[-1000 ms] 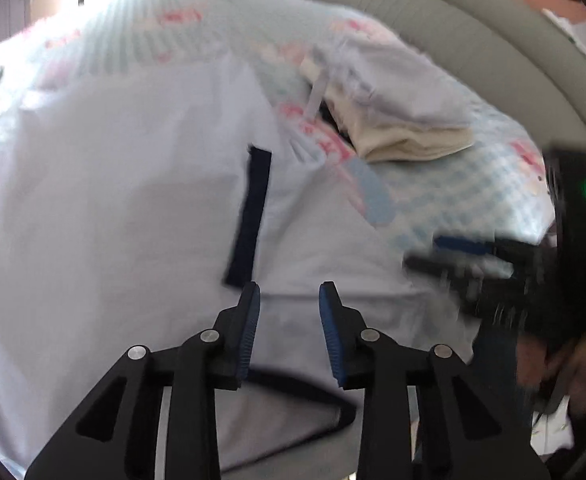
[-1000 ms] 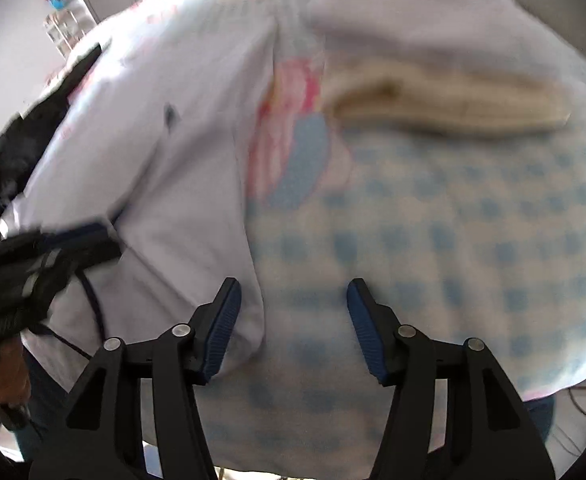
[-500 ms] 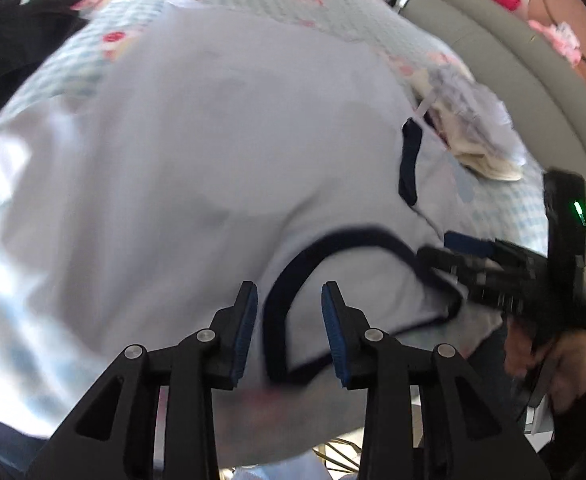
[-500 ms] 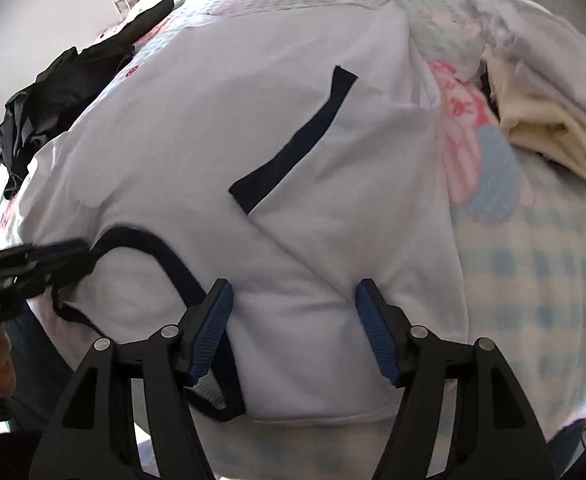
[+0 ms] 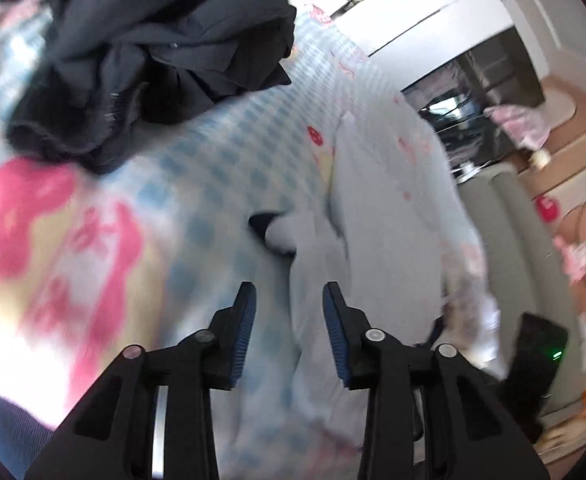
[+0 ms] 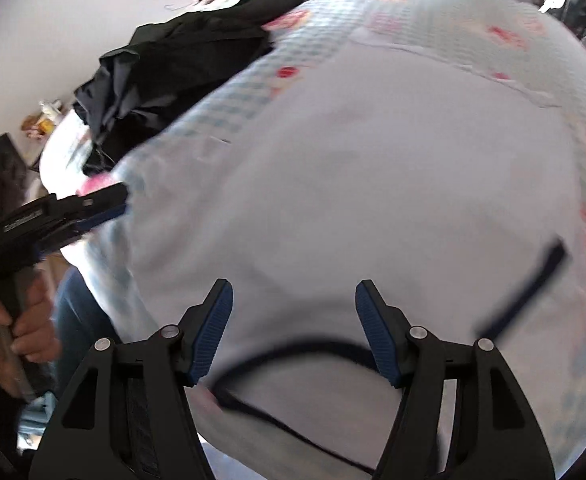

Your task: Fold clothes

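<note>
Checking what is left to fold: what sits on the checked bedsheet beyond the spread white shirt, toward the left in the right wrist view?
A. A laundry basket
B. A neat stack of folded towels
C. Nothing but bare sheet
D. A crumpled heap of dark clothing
D: a crumpled dark clothing heap lies on the checked bedsheet past the white shirt, unfolded; the left wrist view shows it too.

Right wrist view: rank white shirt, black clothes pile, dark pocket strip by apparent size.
1. white shirt, fills most of the frame, though it lies nearest the camera.
2. black clothes pile, farther back, so its true size is unsure.
3. dark pocket strip, clearly smallest.
</note>
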A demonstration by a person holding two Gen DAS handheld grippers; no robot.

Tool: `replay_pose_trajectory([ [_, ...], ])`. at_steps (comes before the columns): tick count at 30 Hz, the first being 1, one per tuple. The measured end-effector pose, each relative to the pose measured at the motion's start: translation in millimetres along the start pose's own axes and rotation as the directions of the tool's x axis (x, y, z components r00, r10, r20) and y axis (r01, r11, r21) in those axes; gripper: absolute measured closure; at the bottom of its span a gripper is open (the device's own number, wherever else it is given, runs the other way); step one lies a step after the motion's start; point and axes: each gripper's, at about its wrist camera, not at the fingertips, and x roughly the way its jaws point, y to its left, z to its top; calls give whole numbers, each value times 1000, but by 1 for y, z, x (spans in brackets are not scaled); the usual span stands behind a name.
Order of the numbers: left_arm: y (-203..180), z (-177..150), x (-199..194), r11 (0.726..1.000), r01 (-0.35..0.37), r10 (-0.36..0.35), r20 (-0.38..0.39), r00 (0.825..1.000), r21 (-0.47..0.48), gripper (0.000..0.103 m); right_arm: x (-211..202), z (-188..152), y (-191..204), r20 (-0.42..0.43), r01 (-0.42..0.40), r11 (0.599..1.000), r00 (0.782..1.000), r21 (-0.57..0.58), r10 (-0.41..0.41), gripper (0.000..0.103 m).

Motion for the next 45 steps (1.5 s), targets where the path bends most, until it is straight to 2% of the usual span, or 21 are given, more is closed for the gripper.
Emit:
replay_pose_trajectory([
  [2,1,11,19,998,62,-63,-45,997,-15,49,12,7,7,-10,-26,999,1000,26,26,38],
  [3,-1,17,29,996,92,-93,-67,993,-19,53,19,10,9,-18,-38,998,999,40,39,38],
  [5,-11,22,38,997,72,-70,-75,995,23,91,31,10,12,-50,-24,999,998,39,26,38],
  [6,-20,24,37,998,30,-27,-62,998,53,100,33,6,11,-57,-3,999,998,35,5,38],
  [10,-47,21,-25,988,-33,17,110,994,151,101,25,-2,8,-42,27,998,999,58,-24,38],
  [11,-43,18,-28,985,-69,51,116,992,155,101,20,-3,5,-24,34,997,999,65,-33,38],
  [13,-33,11,-29,976,-146,128,117,985,160,101,16,-5,1,-8,49,996,999,75,-48,37],
  [15,1,6,-4,982,-179,179,17,984,63,101,26,-8,-6,-45,78,993,996,88,-75,37],
  [17,15,2,4,988,-156,156,-7,988,17,101,36,-12,-8,-71,94,992,994,89,-88,37],
  [21,-1,7,-4,990,-126,124,26,992,61,101,28,-18,1,-65,123,991,991,48,-120,37],
  [23,-27,12,-9,986,-103,98,44,994,133,101,21,-21,-2,-63,105,992,993,68,-101,37],
  [27,-94,12,-13,959,14,-20,17,1000,284,101,-5,-19,-21,-19,70,983,998,168,-67,37],
  [31,-136,-10,23,919,70,-35,-96,995,388,101,-37,-18,-42,63,64,969,995,238,-81,37],
  [33,-130,-23,64,923,71,4,-193,981,378,100,-45,-19,-51,76,71,964,993,255,-94,36],
  [35,-117,-36,103,932,24,86,-286,954,361,99,-44,-22,-55,62,88,962,992,260,-108,36],
  [37,-99,-44,121,949,9,108,-351,930,317,99,-41,-27,-57,38,94,961,993,261,-107,36],
  [38,-97,-43,115,954,27,81,-342,936,298,99,-39,-29,-56,29,90,962,994,257,-101,36],
  [39,-99,-39,105,956,49,50,-327,944,288,94,-37,-30,-57,24,90,963,995,252,-99,36],
  [40,-101,-36,95,958,72,19,-310,950,279,74,-36,-31,-57,21,89,965,995,247,-97,36],
  [42,-104,-30,71,954,110,-36,-257,966,280,51,-32,-33,-58,13,88,968,995,237,-94,36],
  [45,-108,-25,29,937,121,-81,-133,988,327,52,-25,-25,-53,12,60,968,998,243,-65,36],
])
